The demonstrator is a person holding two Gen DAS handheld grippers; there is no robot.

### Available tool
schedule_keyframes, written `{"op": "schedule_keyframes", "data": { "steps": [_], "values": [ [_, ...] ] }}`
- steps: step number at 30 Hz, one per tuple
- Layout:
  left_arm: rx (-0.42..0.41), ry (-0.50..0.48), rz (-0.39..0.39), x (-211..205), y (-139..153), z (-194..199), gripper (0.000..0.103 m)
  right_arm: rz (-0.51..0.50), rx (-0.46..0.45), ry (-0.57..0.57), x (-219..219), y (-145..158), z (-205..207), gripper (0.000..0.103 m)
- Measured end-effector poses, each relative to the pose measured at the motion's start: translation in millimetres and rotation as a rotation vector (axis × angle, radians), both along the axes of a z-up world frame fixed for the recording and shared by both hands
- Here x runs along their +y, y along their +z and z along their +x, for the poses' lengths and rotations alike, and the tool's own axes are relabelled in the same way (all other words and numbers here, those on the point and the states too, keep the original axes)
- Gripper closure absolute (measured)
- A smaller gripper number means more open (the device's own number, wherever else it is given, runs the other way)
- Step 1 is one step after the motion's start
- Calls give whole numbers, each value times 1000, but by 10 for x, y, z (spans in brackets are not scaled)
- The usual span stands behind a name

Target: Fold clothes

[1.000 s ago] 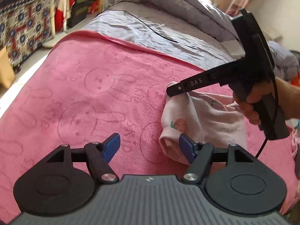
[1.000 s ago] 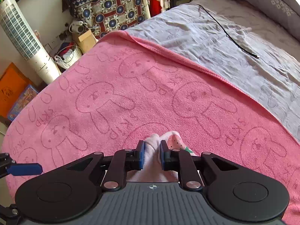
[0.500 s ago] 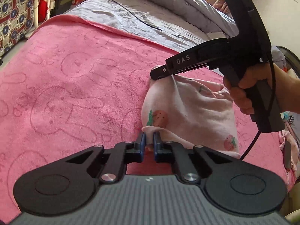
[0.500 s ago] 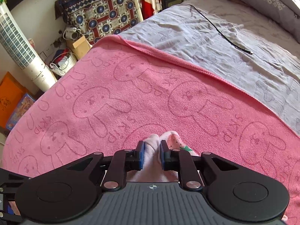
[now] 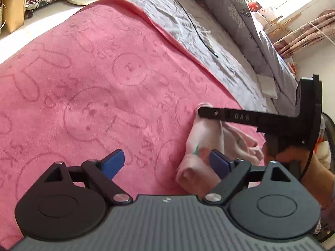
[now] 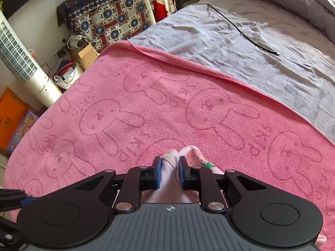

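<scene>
Right gripper pinching pink garment on the towel, left gripper spread wide beside it.

Surroundings: pink bunny-print towel (image 6: 146,113) covers the near part of the bed, grey sheet (image 6: 240,41) beyond it with a black cable (image 6: 240,30) lying across, well clear of the work area. White tower fan (image 6: 25,69), patterned cloth (image 6: 108,18) and cardboard box (image 6: 85,55) on the floor side, off the bed. Nothing on the towel ahead of the grippers. Garment (image 5: 201,146): small, pale pink, strawberry print, bunched on the towel's near-right part; long axis roughly from the right gripper's tips toward the left gripper, rolled end nearest the left wrist camera. Right gripper (image 6: 169,172): jaws narrow, fabric clamped between the blue pads (image 6: 157,173). Left gripper (image 5: 167,163): jaws wide, holding nothing, right pad (image 5: 219,163) overlaps the garment's rolled end in view; contact not clear. Hand (image 5: 293,156) on the right gripper's handle.
</scene>
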State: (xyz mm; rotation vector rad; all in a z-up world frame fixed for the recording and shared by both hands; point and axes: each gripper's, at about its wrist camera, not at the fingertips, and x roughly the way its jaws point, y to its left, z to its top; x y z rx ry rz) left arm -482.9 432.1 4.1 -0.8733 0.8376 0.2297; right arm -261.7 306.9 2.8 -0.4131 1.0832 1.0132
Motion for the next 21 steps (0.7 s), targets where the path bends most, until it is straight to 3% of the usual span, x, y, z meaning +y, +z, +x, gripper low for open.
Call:
{"op": "schedule_keyframes", "data": {
  "steps": [2,4,5,6,21],
  "values": [
    [-9,-23,-18,-19,-45,111,19,-2,-2,0,4,0,-5,85],
    [-8,-53,-35,-75,-117,211,33,-2,-10,3,6,-2,-19,85],
    [-7,-68,-44,-103,-152,262,56,-3,-15,4,8,-3,-26,85],
    [4,-79,-54,-132,-203,299,92,-3,-19,5,9,-4,-33,85],
    [-18,27,-276,-208,-489,-218,95,11,-48,-36,60,-55,-49,85]
  ]
}}
